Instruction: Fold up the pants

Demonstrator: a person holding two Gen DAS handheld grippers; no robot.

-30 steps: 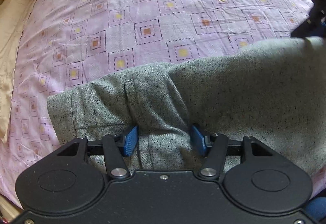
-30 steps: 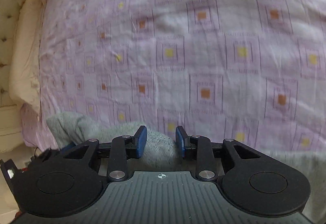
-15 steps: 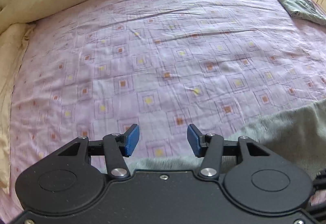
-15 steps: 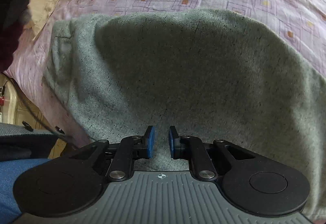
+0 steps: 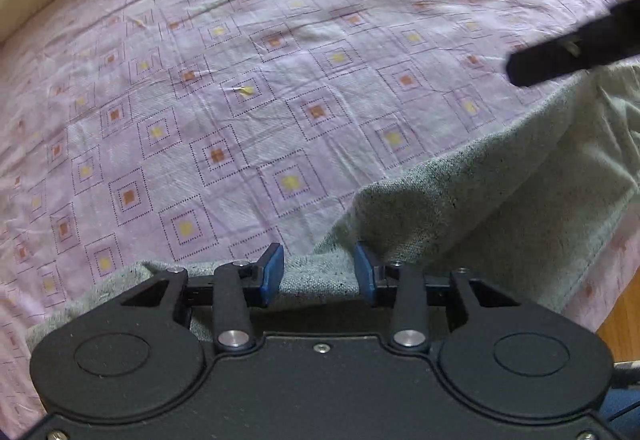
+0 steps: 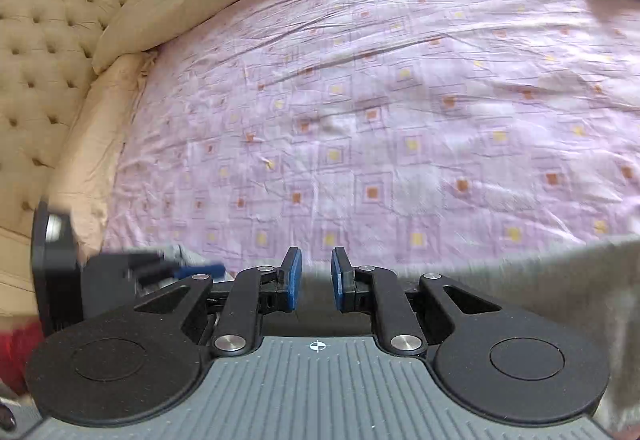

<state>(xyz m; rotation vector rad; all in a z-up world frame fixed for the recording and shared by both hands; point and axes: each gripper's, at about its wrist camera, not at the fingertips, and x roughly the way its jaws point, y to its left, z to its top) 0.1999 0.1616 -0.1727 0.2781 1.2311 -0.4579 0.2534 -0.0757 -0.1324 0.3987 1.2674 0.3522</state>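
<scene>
Both our grippers hover at the bed's [image 5: 280, 87] near edge, left gripper [image 5: 319, 272] closing over soft, limp grey pants [image 5: 480, 215], right gripper [image 6: 316, 276] narrowly apart over them, best pinched at hems.

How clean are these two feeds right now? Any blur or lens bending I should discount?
Left wrist view: bedsheet pattern sharp near the centre, bowed by the fisheye; right gripper entering top right is smeared. Right wrist view: softer overall, grey pants edge streaked, left gripper at lower left motion-blurred.
</scene>
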